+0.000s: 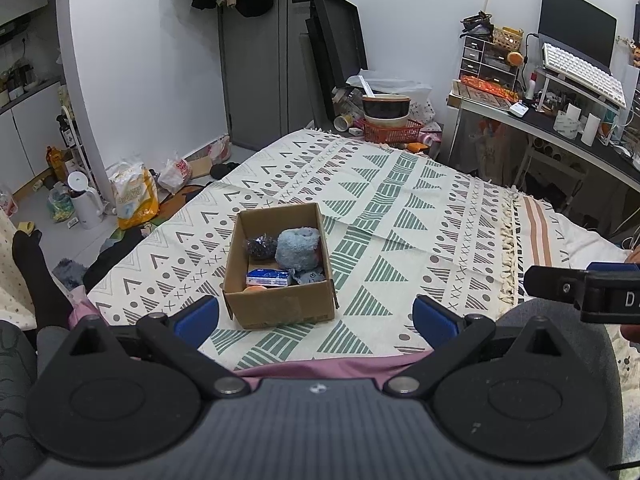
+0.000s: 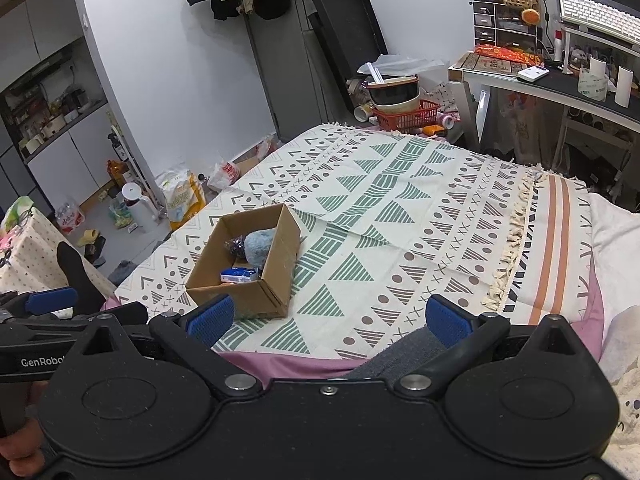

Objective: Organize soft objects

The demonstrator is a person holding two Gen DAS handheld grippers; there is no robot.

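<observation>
Cardboard box [image 1: 280, 268] holds blue fluffy bundle [image 1: 298, 247]; left gripper [image 1: 316, 318] and right gripper [image 2: 330, 318] — both spread, empty.

Left wrist view: looks forward and down from above the near edge of the bed [image 1: 400, 200], cardboard box [image 1: 280, 304] close, just beyond the blue fingertips [image 1: 196, 316].
Right wrist view: same facing, set further right; box [image 2: 240, 292] lies left of centre.
Shared: patterned bedspread [image 2: 400, 208], box, far wall, cluttered desk [image 2: 560, 80]; each view catches the other hand-held gripper at its edge.

1 box [image 1: 280, 312], 2 claws [image 1: 316, 316] [image 2: 328, 320]
</observation>
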